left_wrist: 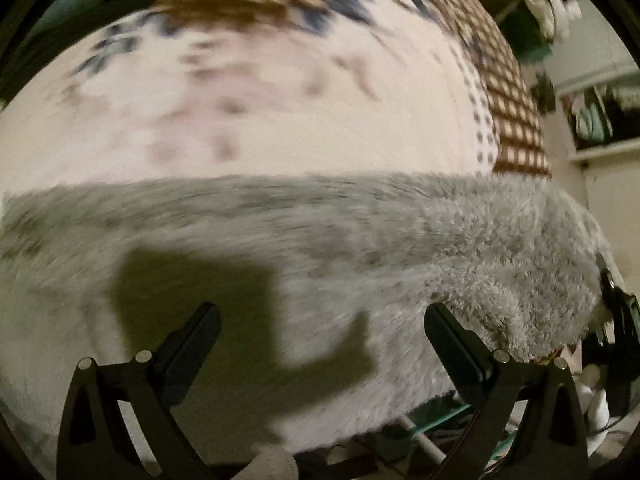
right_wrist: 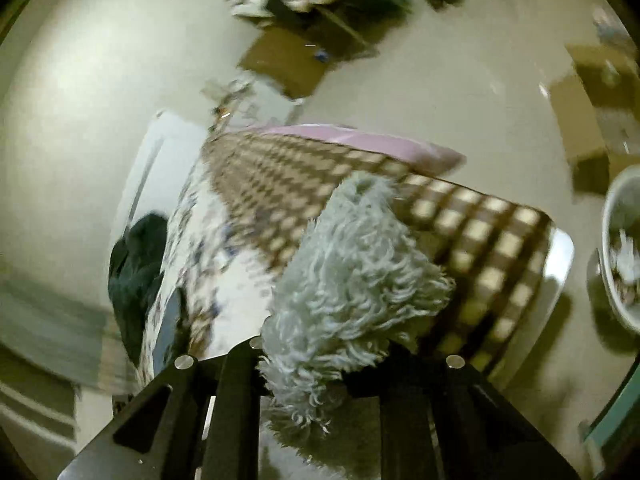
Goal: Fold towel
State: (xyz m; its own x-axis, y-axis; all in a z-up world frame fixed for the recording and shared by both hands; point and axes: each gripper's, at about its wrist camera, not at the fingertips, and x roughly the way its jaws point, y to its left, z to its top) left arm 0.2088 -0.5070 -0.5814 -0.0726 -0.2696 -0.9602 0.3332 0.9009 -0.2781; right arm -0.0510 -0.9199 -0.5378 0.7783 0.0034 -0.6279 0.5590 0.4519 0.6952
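- In the left wrist view, the left gripper (left_wrist: 322, 320) is seen at the bottom of the frame with its two fingers spread wide apart and nothing held between them; only its shadow falls on the grey towel (left_wrist: 280, 248), which lies across the middle of the frame over the patterned bedspread (left_wrist: 260, 100).
- With that side unheld, the near edge could sag or slide off the bed edge at the lower right of the frame, and the fold would come out skewed.
- At the right of the same view, a lifted corner of the towel is seen rising toward the frame edge, where a dark piece, probably the other gripper, is only partly visible.
- In the right wrist view, the right gripper (right_wrist: 320, 376) is seen at the bottom centre, closed on a shaggy bunch of the towel, which stands up in the middle of the frame above the checked bedspread.
- The bite appears to be taken on loose pile near the edge; a slip could be caused by a quick pull, and both views are blurred as if by motion.
- A white bowl (right_wrist: 624, 248) at the right edge of the frame could be caught by a wide swing.
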